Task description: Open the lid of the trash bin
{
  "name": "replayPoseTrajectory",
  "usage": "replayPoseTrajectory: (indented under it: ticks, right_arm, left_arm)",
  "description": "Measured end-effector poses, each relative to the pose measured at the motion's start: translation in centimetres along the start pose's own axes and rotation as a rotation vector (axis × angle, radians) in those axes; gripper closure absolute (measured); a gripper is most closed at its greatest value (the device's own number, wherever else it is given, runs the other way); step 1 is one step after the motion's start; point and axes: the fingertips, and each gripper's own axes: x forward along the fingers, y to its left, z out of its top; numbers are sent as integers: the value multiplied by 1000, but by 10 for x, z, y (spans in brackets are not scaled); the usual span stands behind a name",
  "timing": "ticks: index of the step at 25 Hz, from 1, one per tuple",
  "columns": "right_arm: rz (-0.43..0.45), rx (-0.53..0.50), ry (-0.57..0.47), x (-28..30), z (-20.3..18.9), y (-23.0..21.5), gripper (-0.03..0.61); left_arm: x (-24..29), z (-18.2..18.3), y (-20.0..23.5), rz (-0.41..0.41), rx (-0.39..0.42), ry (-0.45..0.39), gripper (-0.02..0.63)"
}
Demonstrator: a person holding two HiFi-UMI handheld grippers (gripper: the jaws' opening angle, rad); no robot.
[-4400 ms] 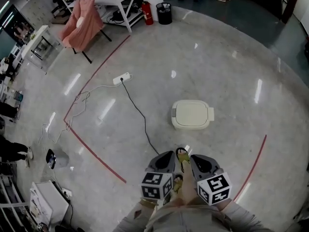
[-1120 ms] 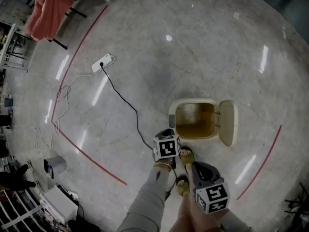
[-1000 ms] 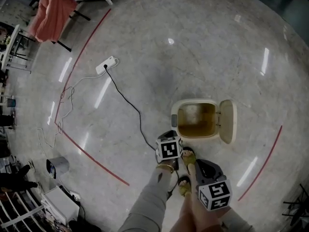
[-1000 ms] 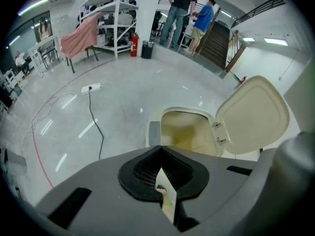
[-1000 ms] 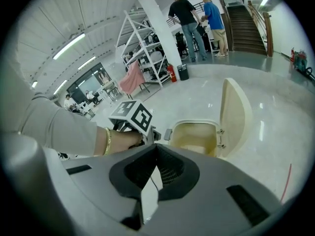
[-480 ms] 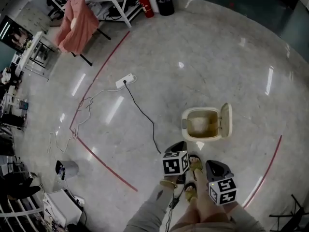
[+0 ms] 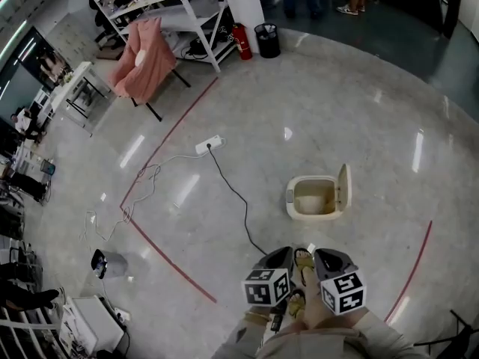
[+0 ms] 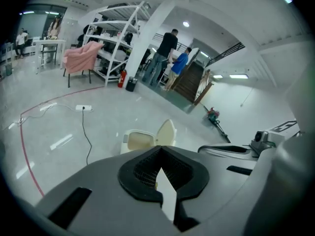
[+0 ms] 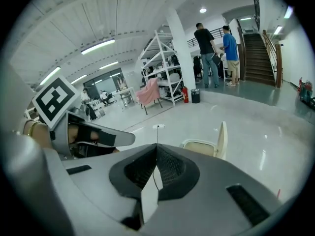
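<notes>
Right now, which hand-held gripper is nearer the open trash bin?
Right, narrowly. In the head view the right hand-held gripper sits almost straight below the trash bin; the left hand-held gripper is below it and off to its left. Neither touches it.

Glossy grey stone floor (image 7: pixel 352 103) everywhere, ceiling lights (image 9: pixel 98 45) glared off it. A red line (image 7: pixel 169 137) ran toward 11 o'clock, where white shelving (image 7: pixel 176 6) stood with a pink cloth (image 7: pixel 142 58) draped beside it. Black wastebasket (image 7: pixel 267 40) at 12.
</notes>
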Motion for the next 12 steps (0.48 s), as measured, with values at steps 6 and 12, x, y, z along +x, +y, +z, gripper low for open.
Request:
replayPoseTrajectory:
  ticks: [6, 12]
  right_arm:
    - [36, -49, -49, -42, 5, 34, 580]
    - [57, -94, -101, -83, 9, 57, 580]
  left_arm:
    - [-56, -1, -33, -28, 62, -84, 609]
    - [-105, -4, -55, -29, 96, -155, 609]
